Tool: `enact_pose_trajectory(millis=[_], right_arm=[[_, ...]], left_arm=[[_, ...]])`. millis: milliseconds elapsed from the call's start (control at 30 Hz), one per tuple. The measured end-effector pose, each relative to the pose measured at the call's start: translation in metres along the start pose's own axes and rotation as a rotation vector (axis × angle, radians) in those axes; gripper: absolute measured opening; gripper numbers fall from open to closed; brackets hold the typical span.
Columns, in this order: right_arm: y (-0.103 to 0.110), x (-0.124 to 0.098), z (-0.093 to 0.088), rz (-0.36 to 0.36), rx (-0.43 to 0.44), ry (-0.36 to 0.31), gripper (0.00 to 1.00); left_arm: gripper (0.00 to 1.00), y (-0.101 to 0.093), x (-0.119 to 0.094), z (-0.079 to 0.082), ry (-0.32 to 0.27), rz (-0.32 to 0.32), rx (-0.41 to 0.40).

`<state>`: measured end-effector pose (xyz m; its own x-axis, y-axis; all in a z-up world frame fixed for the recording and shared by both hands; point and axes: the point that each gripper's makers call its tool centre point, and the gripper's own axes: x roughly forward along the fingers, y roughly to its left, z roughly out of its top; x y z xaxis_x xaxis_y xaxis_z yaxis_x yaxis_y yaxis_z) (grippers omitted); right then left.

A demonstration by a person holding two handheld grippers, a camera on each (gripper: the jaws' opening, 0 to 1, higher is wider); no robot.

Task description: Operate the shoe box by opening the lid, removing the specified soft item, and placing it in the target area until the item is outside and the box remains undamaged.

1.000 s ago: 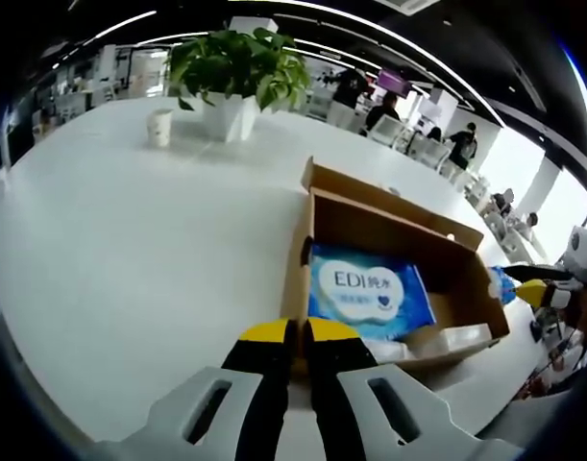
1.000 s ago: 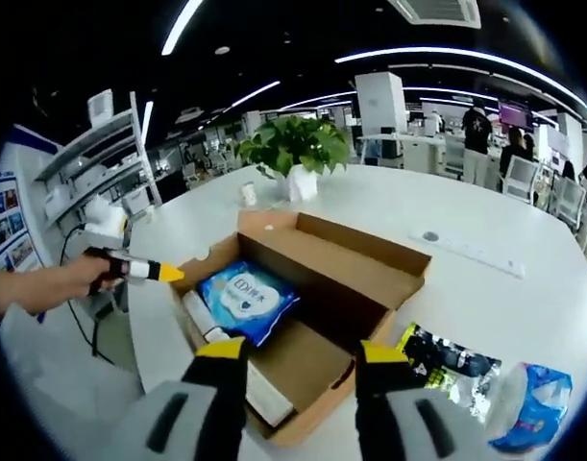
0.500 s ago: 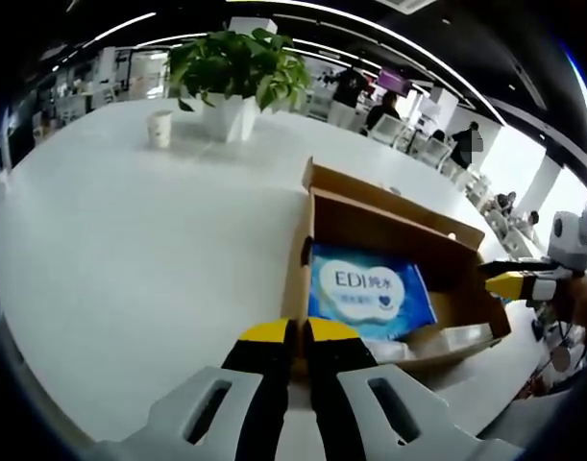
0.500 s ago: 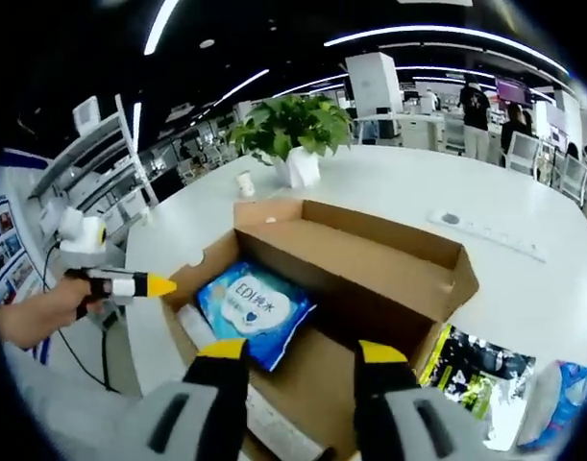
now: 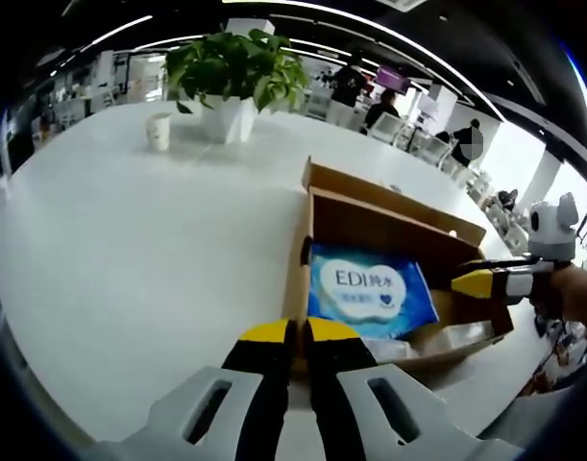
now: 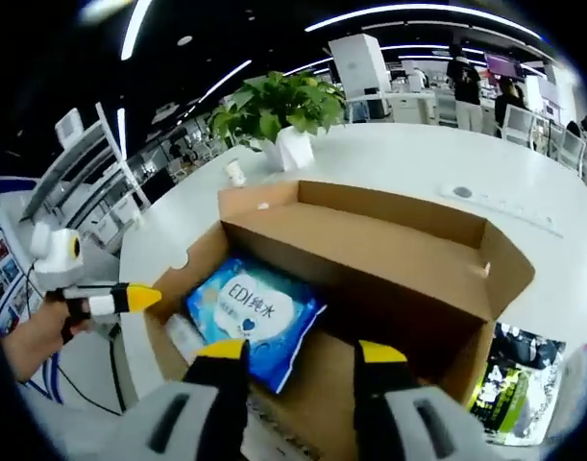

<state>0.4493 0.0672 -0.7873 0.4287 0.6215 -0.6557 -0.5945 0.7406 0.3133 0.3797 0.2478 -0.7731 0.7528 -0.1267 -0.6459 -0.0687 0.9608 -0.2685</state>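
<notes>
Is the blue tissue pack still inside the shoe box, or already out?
Inside: the blue tissue pack lies on the open shoe box floor, ungripped.

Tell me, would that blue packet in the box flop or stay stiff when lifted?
Probably it flops a bit: the blue packet looks like a soft, puffy plastic wrap of tissues lying loose in the cardboard box. It likely weighs little for its bulk. Its glossy film may be slippery between the open right gripper jaws.

Bright ceiling strip lights, table glare, fisheye-warped edges
</notes>
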Motion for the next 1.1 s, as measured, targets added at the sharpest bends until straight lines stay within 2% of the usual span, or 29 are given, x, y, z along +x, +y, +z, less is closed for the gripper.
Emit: enact_pose_trajectory(millis=[533,700,800,933,1033,1100], right_arm=[[0.005,0.028,-0.007,0.029,0.106,0.052,0.39],[0.002,0.038,-0.011,0.014,0.152,0.074,0.33],[0.0,0.044,-0.014,0.016,0.222,0.082,0.29],[-0.001,0.045,-0.021,0.016,0.27,0.095,0.24],[0.005,0.046,-0.026,0.037,0.3,0.108,0.18],[0.008,0.046,-0.027,0.052,0.331,0.103,0.06]], left_arm=[[0.03,0.001,0.001,0.0,0.002,0.001,-0.001],[0.03,0.001,0.0,0.0,0.002,0.002,0.001],[0.03,0.002,0.002,0.001,0.003,0.001,0.0],[0.03,0.006,0.005,0.001,0.004,0.002,0.005],[0.03,0.008,0.006,0.001,0.001,0.001,0.005],[0.03,0.007,0.005,0.001,0.001,0.0,0.004]])
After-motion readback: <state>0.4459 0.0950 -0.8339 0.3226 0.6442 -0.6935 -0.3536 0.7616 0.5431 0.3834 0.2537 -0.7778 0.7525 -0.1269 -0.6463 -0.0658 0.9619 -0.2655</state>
